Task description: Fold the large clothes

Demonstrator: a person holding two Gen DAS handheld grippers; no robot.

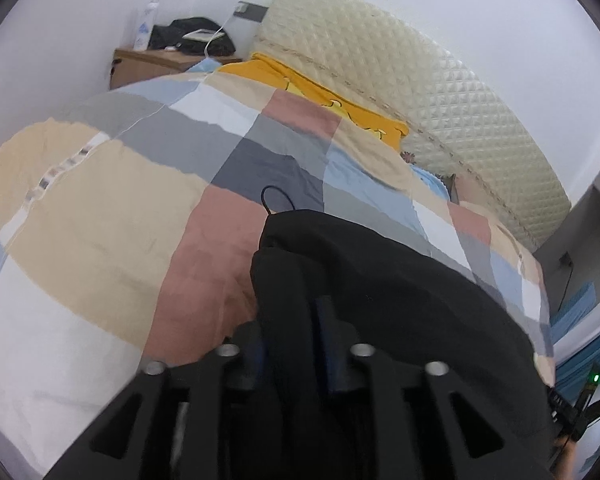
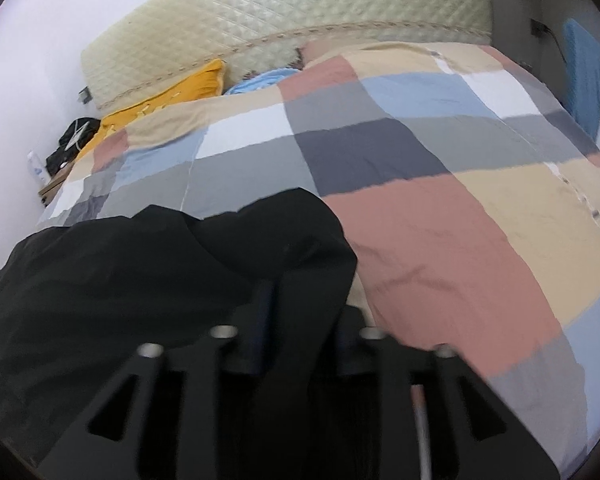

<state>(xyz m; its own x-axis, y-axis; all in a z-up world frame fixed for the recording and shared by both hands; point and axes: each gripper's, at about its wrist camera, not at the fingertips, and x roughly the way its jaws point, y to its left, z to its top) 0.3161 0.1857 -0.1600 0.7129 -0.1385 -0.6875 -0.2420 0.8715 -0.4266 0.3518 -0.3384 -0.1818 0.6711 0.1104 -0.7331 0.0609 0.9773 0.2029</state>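
The left gripper [image 1: 292,344] and the right gripper [image 2: 300,320] are each pinching the black garment [image 1: 380,280] over the checkered quilt [image 1: 100,208].

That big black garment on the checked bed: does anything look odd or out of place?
Nothing damaged. The black fabric garment is bunched, pinched by the left gripper and the right gripper; its thin cord loop strays onto the patchwork quilt.

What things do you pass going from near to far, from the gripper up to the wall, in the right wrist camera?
right gripper → black garment → checkered quilt → blue pillow → quilted cream headboard
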